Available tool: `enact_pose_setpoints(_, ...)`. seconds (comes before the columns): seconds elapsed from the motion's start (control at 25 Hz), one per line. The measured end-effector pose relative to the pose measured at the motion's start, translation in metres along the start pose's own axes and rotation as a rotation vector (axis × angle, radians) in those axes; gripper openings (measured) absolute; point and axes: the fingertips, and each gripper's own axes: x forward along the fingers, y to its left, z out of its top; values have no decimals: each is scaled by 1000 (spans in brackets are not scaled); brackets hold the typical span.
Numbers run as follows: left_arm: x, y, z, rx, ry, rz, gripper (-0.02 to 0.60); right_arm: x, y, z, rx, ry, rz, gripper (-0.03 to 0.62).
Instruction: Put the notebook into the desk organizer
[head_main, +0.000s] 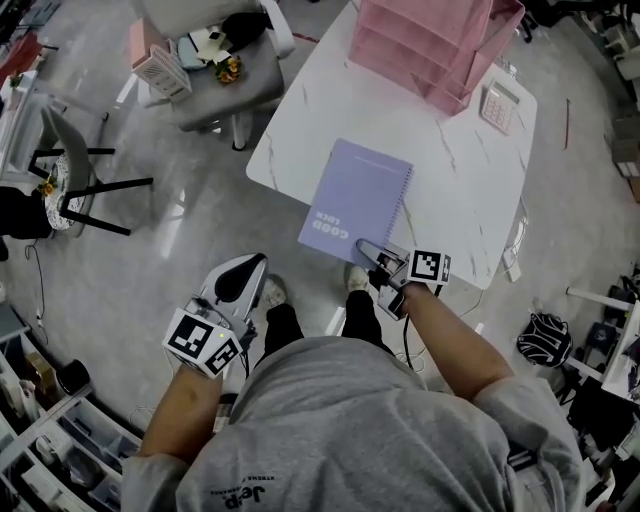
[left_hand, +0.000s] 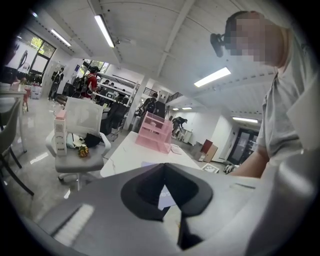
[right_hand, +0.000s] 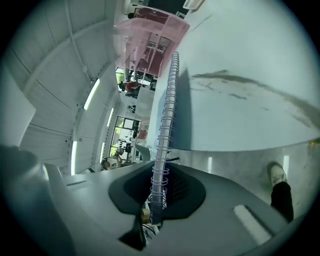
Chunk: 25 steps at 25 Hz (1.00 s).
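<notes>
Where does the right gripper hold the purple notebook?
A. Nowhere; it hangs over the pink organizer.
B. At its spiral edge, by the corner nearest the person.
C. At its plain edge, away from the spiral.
B: the wire spiral of the notebook runs between the shut jaws of the right gripper, at that corner.

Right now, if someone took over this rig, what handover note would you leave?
Right hand-held gripper: shut on the notebook at its near spiral corner.
Left hand-held gripper: shut, empty, off the table, over the floor.
Notebook lies on the white table; pink desk organizer stands at its far end.
Done: grasp. Left: lift the notebook, carry it across, slot it into the organizer.
</notes>
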Motion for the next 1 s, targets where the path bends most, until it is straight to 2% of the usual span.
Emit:
enact_pose_setpoints(0.24, -8, -1, 24, 26, -52, -4, 57, -15, 67, 20, -203, 26, 37, 29)
enact_pose_setpoints(0.52, -21, -2, 61, 56, -121, 3, 57, -37, 127, 71, -331, -6, 26, 29)
enact_pose_setpoints(0.84, -12, -2, 107, 117, -196, -19, 57, -62, 229, 163, -518, -78, 67, 29)
enact_pose_setpoints(1.0, -9, 0, 121, 140, -206, -25, 57, -69, 291, 226, -686, -133, 105, 29)
